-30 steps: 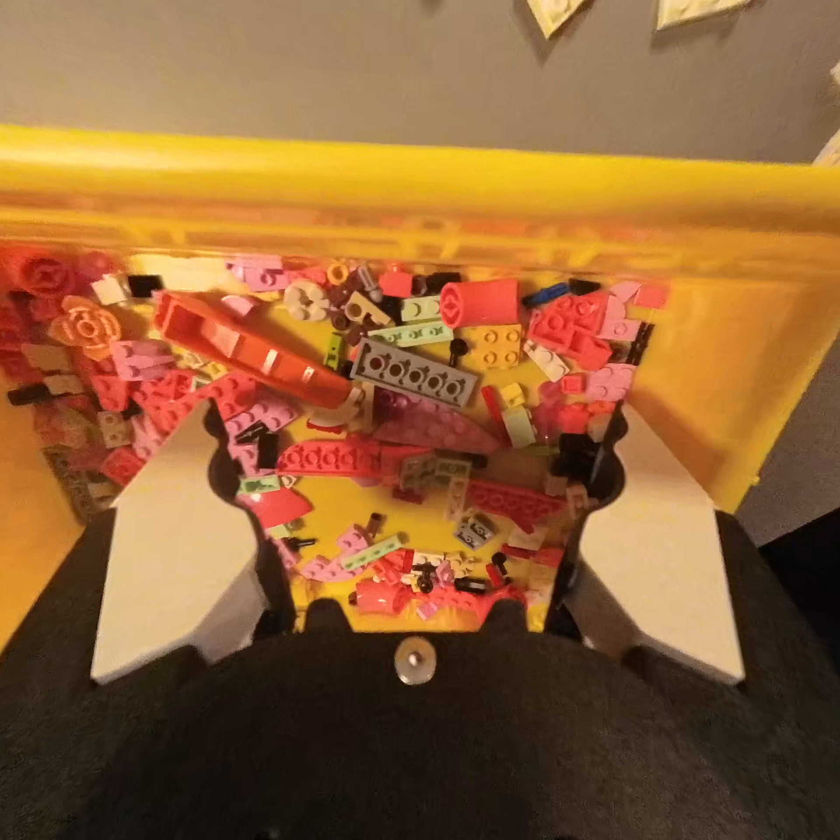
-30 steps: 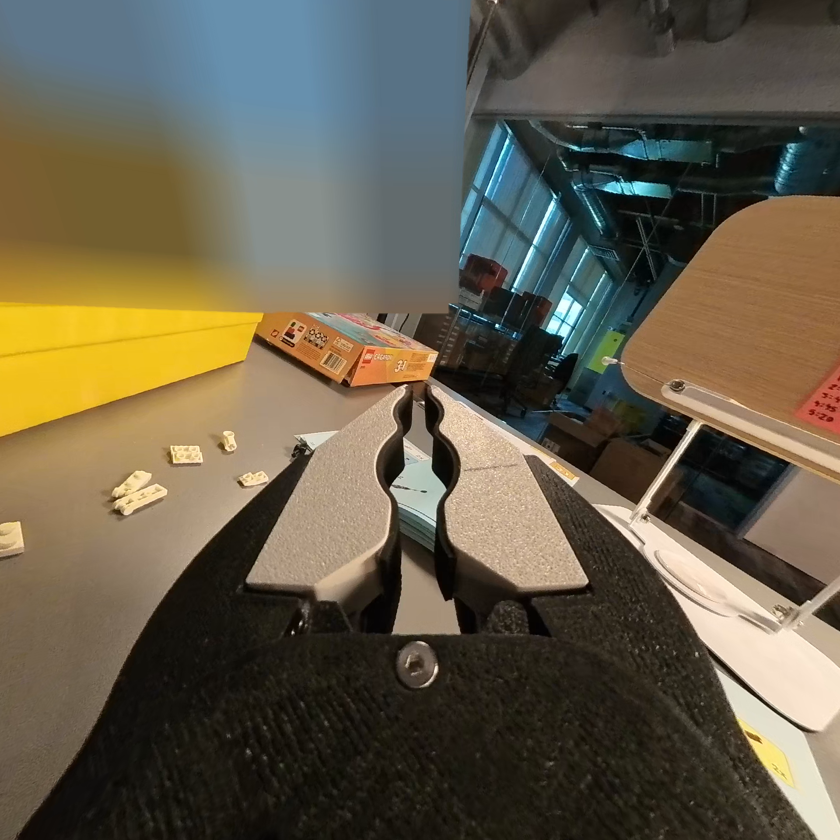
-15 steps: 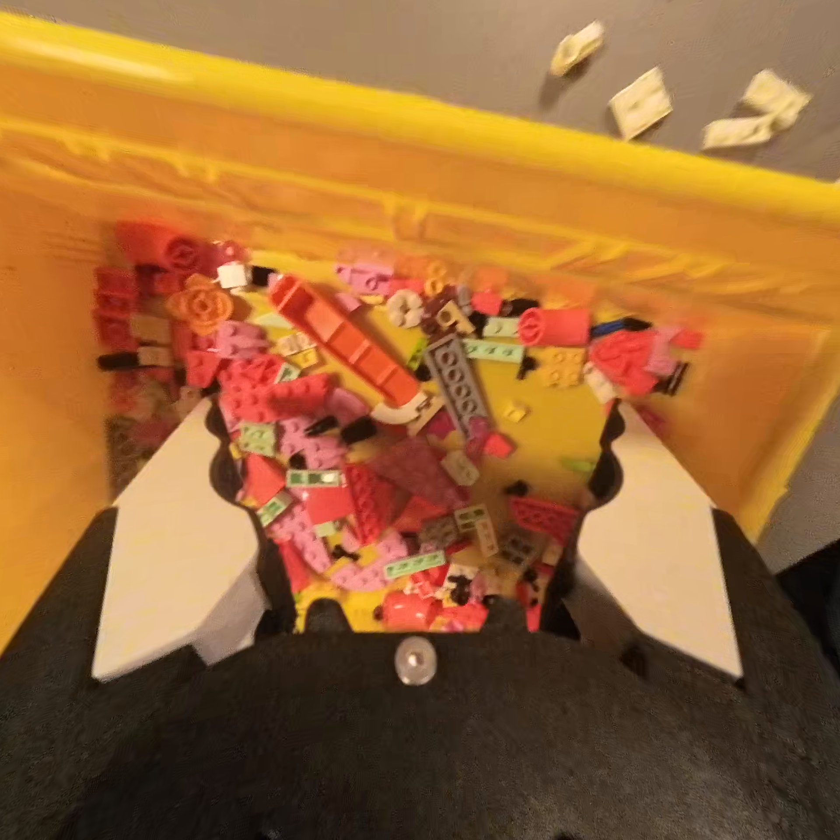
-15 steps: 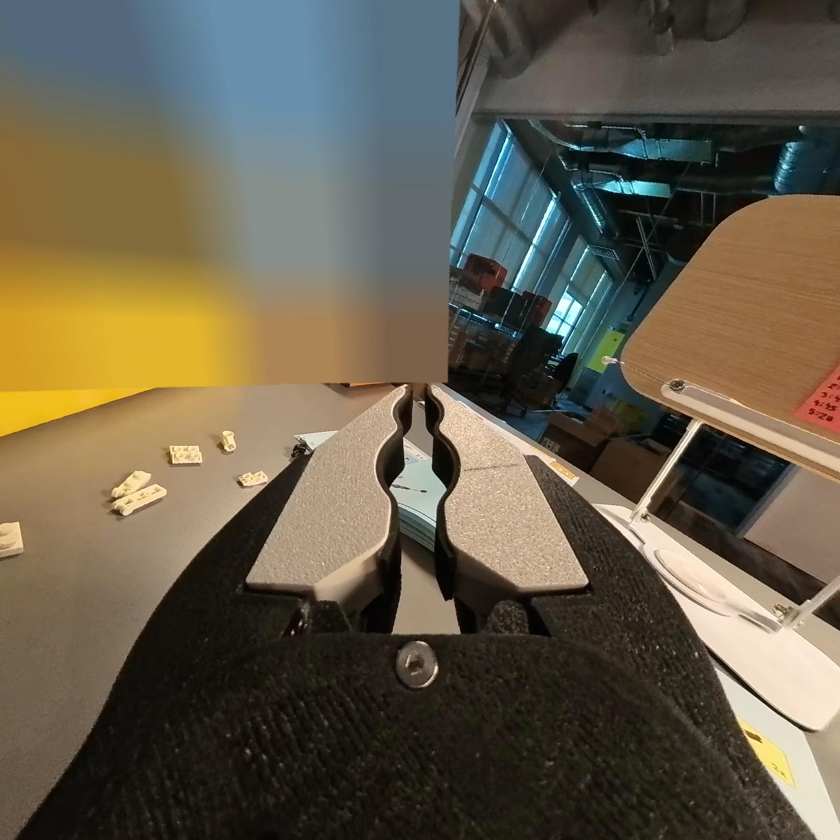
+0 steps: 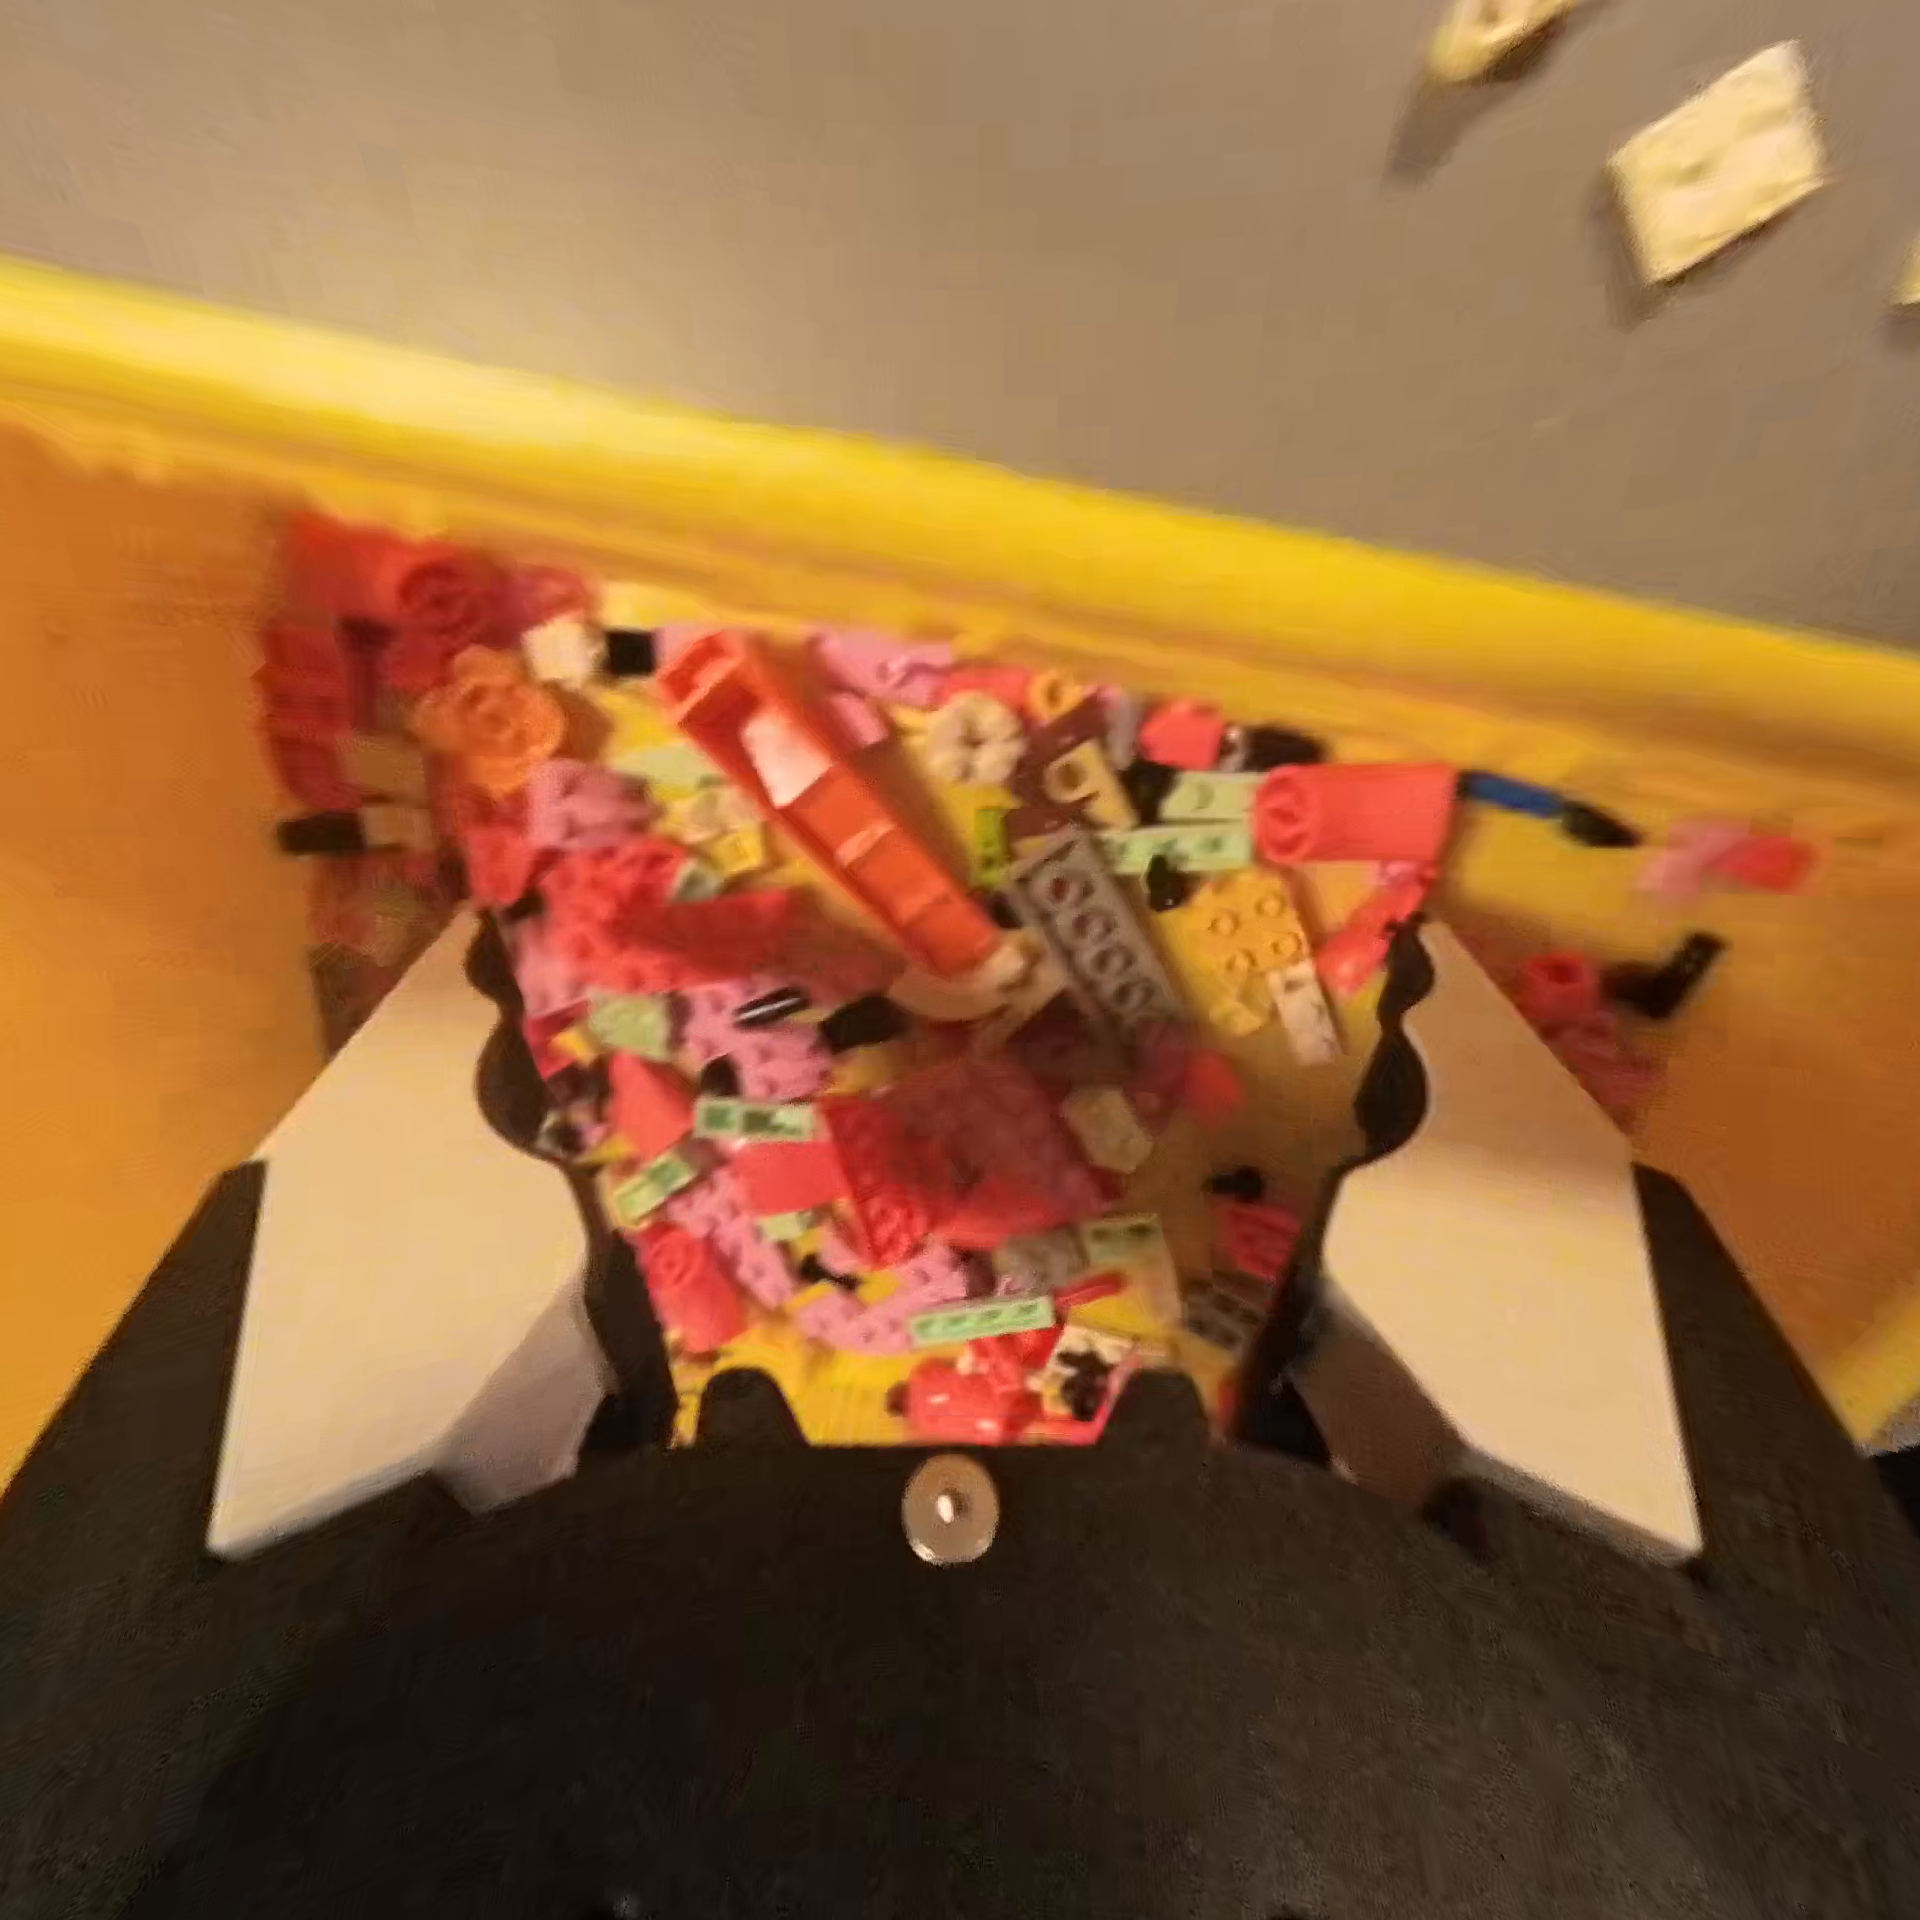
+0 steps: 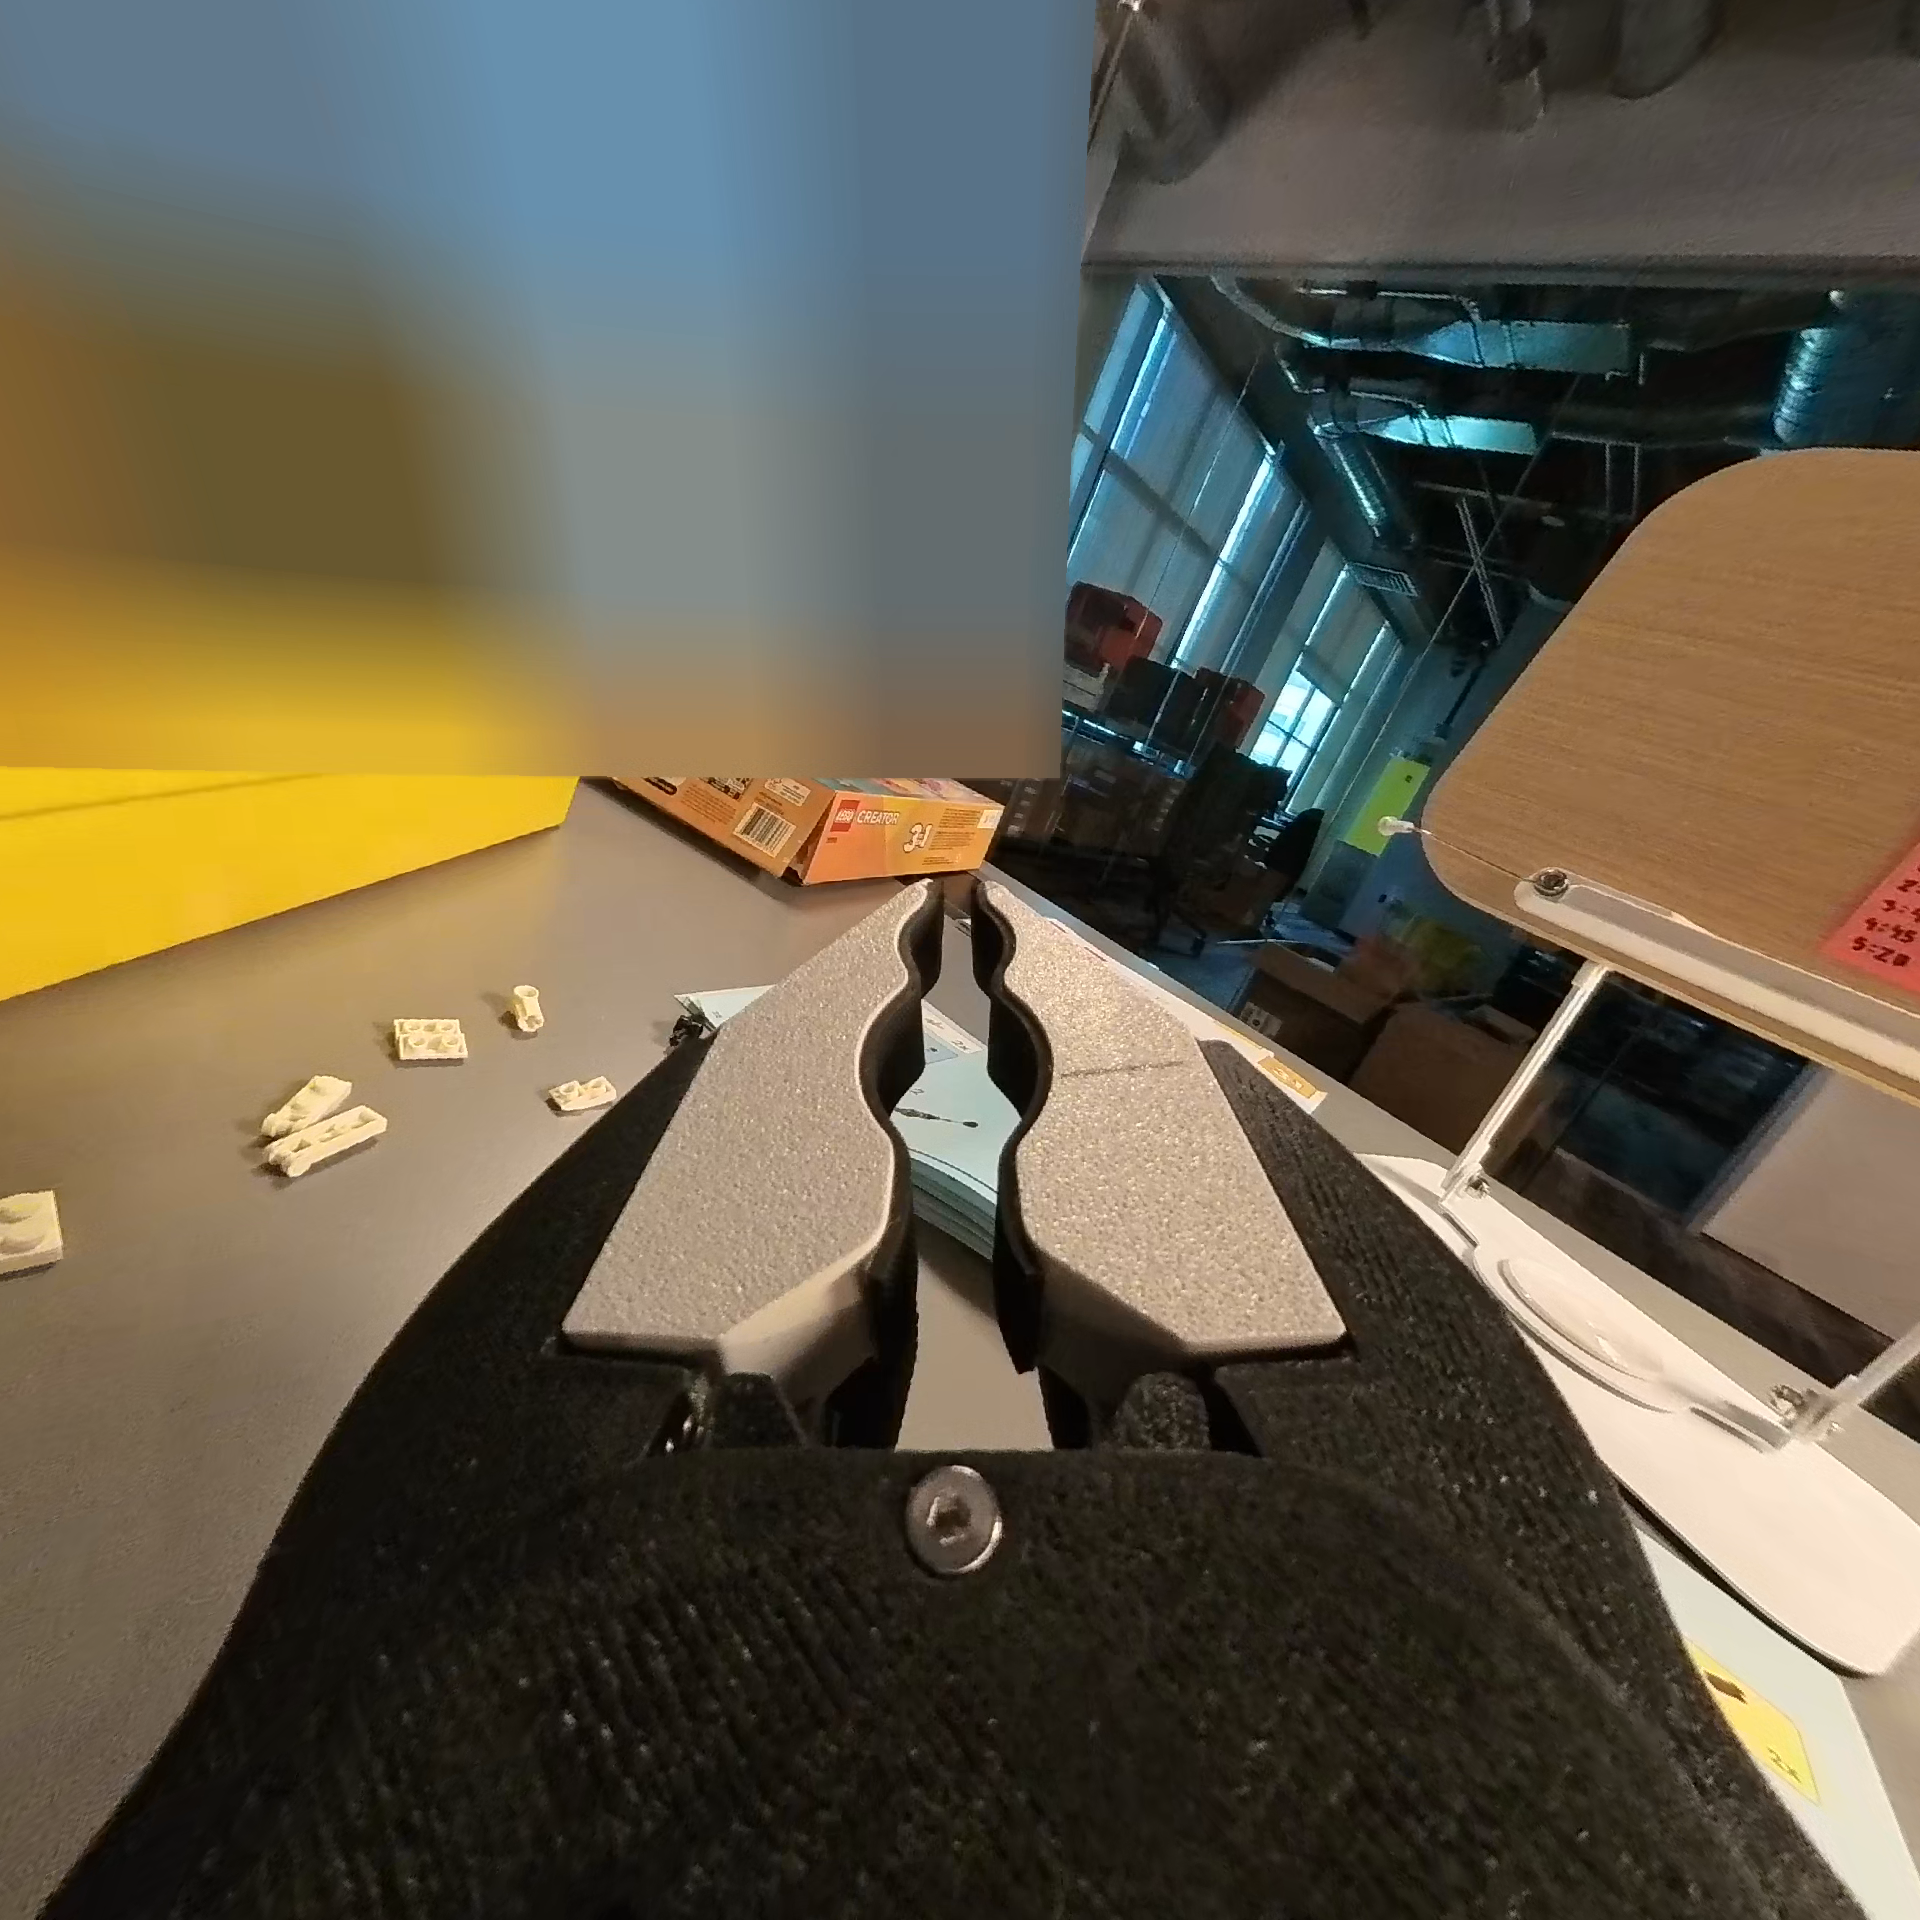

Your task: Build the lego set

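We see our right gripper (image 6: 957,896) mid-frame, its grey fingers (image 6: 790,1101) nearly closed on nothing, above a pale blue booklet (image 6: 951,1174). Small cream bricks (image 6: 322,1117) dot the grey table (image 6: 260,1351) at left, below a yellow bin (image 6: 260,862). An orange box (image 6: 862,836) lies upper centre.

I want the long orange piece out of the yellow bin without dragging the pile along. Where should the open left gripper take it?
Judging by its pose, grip the long orange piece across its narrow width near the middle, from above. It lies diagonally on top of the pile in the yellow bin; its long straight sides suit the left gripper.
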A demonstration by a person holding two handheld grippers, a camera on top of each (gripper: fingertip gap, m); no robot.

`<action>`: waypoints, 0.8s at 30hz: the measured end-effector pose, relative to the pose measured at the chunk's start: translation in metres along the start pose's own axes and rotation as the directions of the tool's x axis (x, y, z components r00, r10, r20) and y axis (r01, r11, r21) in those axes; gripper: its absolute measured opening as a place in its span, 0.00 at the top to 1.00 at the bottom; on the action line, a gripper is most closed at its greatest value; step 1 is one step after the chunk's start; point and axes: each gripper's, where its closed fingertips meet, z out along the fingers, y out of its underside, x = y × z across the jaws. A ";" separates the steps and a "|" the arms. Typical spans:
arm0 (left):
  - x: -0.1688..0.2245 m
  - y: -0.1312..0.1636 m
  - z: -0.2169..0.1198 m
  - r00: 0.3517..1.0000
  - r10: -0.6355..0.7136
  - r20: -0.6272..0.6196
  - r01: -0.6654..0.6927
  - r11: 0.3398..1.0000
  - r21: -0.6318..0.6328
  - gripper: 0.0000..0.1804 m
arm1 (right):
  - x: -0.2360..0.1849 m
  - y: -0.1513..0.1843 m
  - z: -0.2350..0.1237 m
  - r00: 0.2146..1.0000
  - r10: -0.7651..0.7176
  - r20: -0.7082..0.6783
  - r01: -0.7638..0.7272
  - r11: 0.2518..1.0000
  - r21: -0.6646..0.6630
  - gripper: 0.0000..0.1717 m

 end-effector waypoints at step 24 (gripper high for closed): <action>0.090 0.051 -0.029 0.838 0.407 -0.363 -0.393 0.912 0.116 0.65 | 0.001 0.000 0.000 1.000 0.005 -0.006 -0.005 1.000 0.000 0.98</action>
